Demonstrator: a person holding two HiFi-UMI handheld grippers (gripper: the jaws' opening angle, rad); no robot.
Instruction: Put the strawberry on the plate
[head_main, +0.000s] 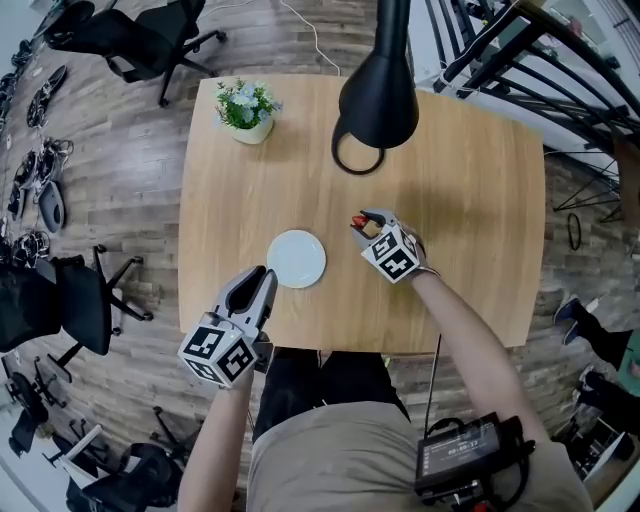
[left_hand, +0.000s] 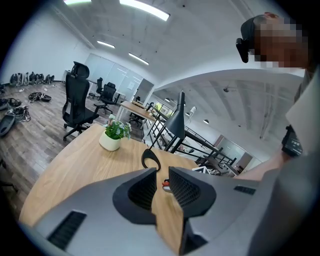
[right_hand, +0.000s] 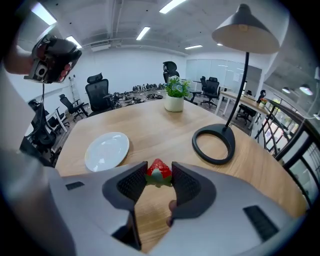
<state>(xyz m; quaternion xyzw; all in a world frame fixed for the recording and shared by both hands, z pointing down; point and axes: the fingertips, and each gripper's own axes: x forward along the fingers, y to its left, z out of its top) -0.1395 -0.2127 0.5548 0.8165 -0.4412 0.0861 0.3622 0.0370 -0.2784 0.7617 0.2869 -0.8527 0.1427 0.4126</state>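
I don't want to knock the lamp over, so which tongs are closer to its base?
Right. The right tongs, holding the strawberry, hang just in front of the lamp base; the left tongs sit farther back, beside the plate.

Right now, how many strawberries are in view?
1. The strawberry is clamped between the jaws of the right gripper, over the table, to the right of the plate in the head view. No other shows; little here could hide one.
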